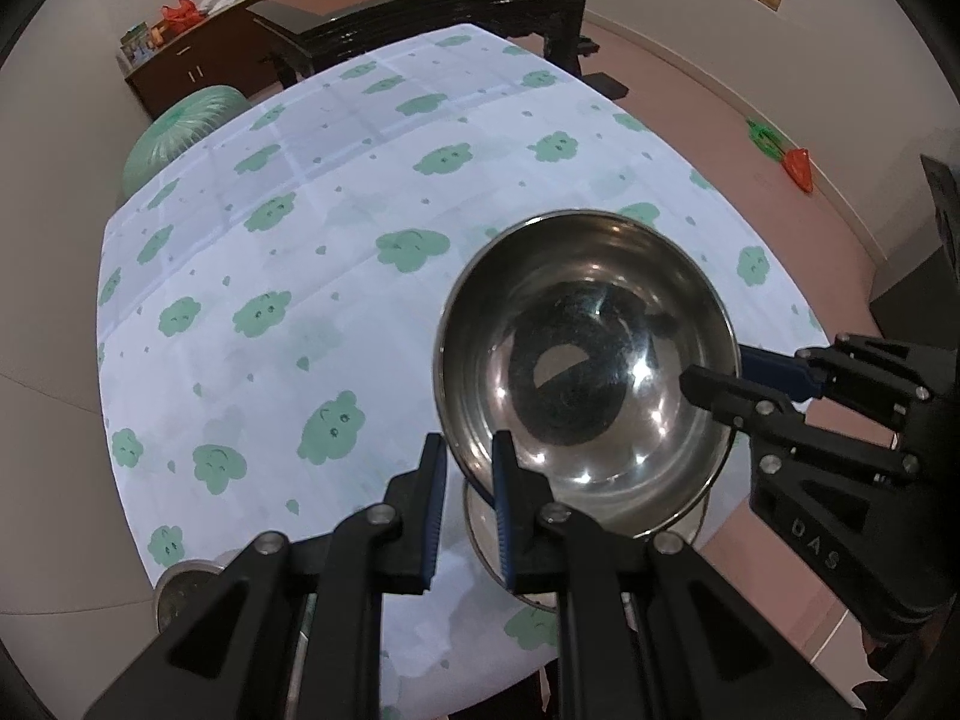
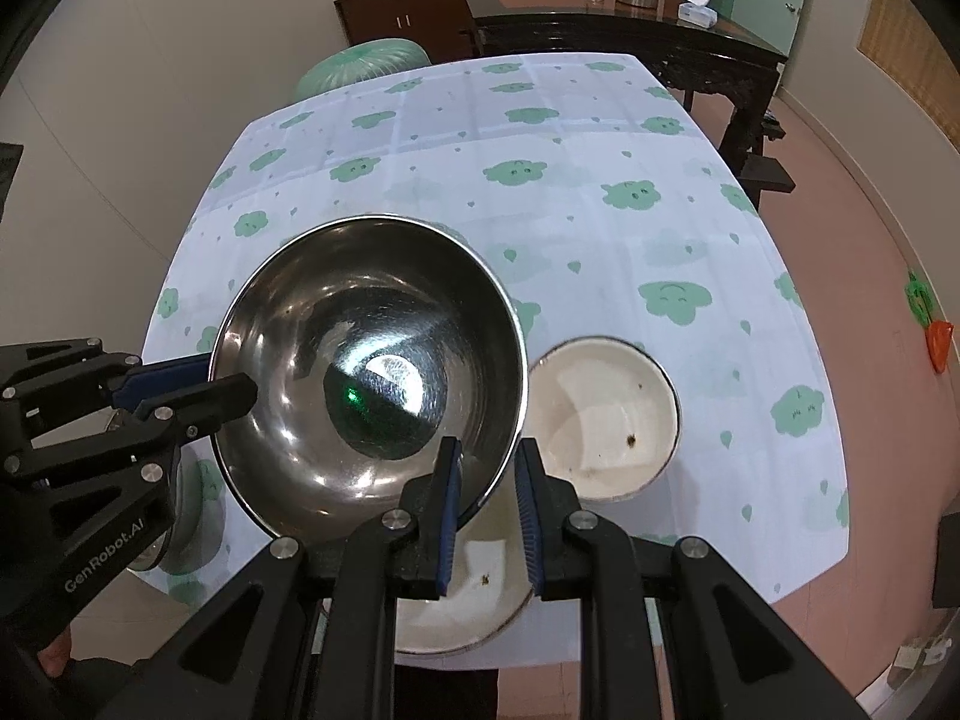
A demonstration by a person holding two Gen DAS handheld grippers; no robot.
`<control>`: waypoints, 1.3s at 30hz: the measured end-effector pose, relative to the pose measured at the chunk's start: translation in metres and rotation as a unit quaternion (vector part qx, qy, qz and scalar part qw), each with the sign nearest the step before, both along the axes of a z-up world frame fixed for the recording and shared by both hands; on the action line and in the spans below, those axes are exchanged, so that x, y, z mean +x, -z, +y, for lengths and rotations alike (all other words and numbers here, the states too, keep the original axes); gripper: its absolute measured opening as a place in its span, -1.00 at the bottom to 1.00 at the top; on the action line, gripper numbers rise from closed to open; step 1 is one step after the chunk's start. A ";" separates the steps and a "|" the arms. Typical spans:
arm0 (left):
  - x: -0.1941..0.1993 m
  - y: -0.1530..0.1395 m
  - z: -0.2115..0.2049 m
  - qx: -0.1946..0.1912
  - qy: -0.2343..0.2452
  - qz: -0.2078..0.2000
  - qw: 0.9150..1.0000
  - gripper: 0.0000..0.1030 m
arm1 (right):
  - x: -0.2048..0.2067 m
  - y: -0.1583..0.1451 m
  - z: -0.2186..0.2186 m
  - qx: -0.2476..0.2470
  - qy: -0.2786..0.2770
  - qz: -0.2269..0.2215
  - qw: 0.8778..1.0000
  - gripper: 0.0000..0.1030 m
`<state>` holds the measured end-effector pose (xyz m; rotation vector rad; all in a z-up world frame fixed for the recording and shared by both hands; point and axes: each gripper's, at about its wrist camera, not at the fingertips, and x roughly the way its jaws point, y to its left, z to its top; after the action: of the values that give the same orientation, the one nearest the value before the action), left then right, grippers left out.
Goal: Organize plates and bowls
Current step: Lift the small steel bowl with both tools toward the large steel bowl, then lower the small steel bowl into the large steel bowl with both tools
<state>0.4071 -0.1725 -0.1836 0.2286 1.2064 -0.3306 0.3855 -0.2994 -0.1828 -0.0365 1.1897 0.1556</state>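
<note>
Above the near edge of the tabletop (image 1: 252, 276), covered by a white cloth printed with green clouds, a steel bowl (image 1: 585, 372) hangs tilted, held clear of the cloth by both grippers; the left gripper (image 1: 471, 480) pinches the bowl's near-left rim, one of its fingers (image 1: 503, 516) inside the wall and the other outside; the right gripper (image 2: 487, 486) pinches the opposite rim in the same way, its fingers (image 2: 450, 510) drawn close on the thin metal. In the right wrist view a cream enamel bowl (image 2: 606, 420) sits on the cloth just beside the steel bowl, and a second cream dish (image 2: 456, 600) lies partly under it at the tabletop's near edge; another metal dish (image 1: 186, 591) shows at the near-left corner in the left wrist view. Beyond stand a dark wooden table (image 1: 432, 12) and a green cushion (image 1: 186, 126).
</note>
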 end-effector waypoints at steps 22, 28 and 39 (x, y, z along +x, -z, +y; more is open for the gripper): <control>-0.032 0.021 -0.013 0.010 0.029 0.026 0.999 -0.76 | -0.039 0.017 -0.009 -0.003 0.014 0.030 0.999 -0.61; -0.036 0.030 -0.015 0.009 0.032 0.039 0.999 -0.76 | -0.043 0.021 -0.011 -0.005 0.014 0.039 0.999 -0.61; -0.036 0.048 -0.013 0.023 0.031 0.059 0.997 -0.76 | -0.043 0.046 -0.006 -0.009 0.006 0.070 0.997 -0.61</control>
<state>0.3707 -0.1859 -0.2317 0.2898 1.3264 -0.3761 0.3425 -0.3058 -0.2287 -0.0354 1.3319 0.1386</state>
